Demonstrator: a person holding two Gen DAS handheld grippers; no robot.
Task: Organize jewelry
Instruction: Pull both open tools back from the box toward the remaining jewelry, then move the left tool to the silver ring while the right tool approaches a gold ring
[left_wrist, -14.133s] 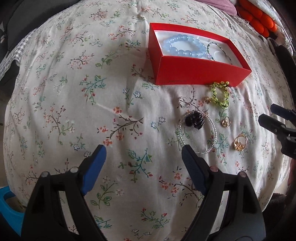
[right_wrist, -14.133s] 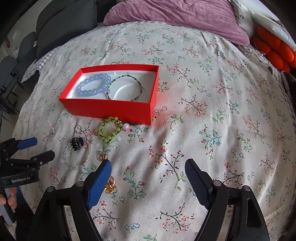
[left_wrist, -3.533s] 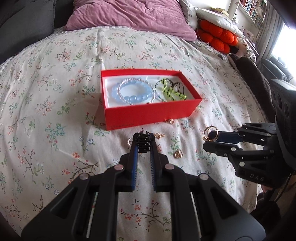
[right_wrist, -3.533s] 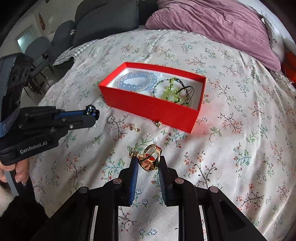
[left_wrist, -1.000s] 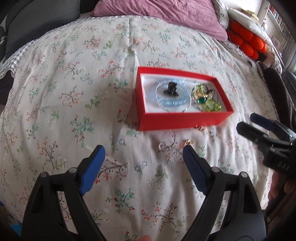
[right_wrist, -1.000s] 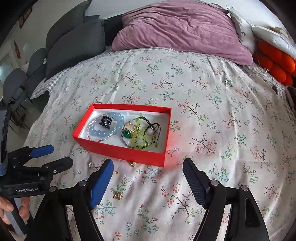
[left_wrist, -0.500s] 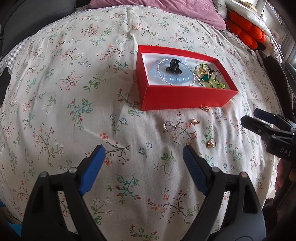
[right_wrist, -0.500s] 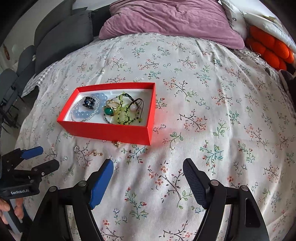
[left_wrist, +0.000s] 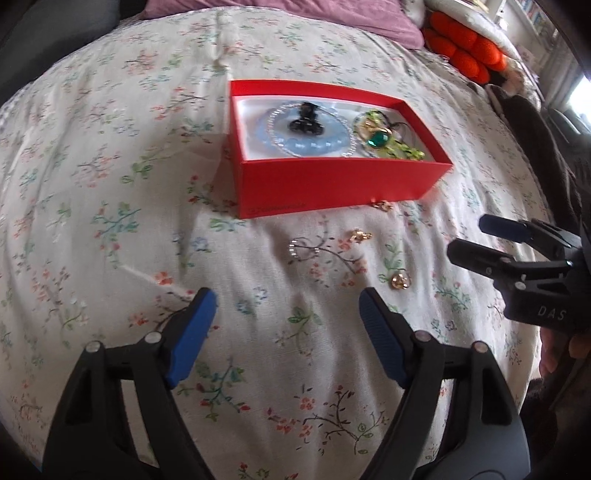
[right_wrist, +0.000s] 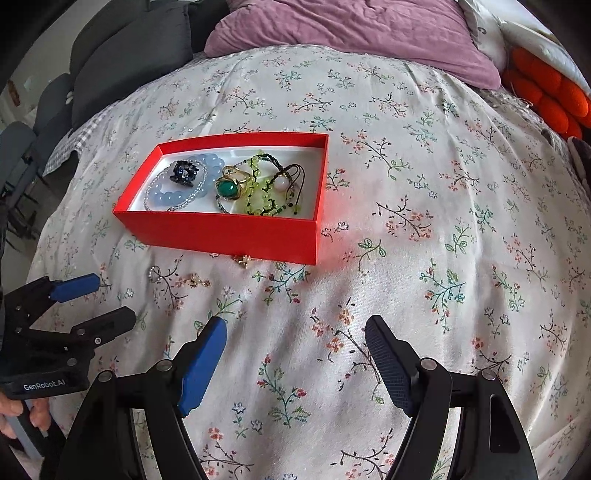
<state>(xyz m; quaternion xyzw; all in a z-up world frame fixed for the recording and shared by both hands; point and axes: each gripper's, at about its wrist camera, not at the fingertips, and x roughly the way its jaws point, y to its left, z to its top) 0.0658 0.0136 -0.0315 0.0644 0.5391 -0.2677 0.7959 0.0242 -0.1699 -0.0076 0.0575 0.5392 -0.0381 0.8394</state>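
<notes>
A red box (left_wrist: 332, 188) (right_wrist: 221, 230) on the floral bedspread holds a blue bead bracelet (right_wrist: 162, 195), a black clip (right_wrist: 183, 172), a green-stone ring (right_wrist: 229, 187) and a green bead bracelet (right_wrist: 258, 195). In front of the box lie a small silver ring (left_wrist: 300, 248) (right_wrist: 154, 272), a gold piece (left_wrist: 360, 235) (right_wrist: 197, 281), another against the box wall (left_wrist: 382, 205) (right_wrist: 243, 260) and a gold ring (left_wrist: 399, 281). My left gripper (left_wrist: 288, 317) (right_wrist: 94, 302) is open and empty above the bedspread. My right gripper (right_wrist: 295, 343) (left_wrist: 476, 236) is open and empty to its right.
A purple pillow (right_wrist: 354, 29) and an orange cushion (right_wrist: 546, 99) lie at the far end of the bed. Dark grey chairs (right_wrist: 110, 48) stand to the far left. A dark garment (left_wrist: 535, 122) lies at the right edge.
Both grippers have moved closer to the bedspread and the loose pieces in front of the box. They stay open and empty.
</notes>
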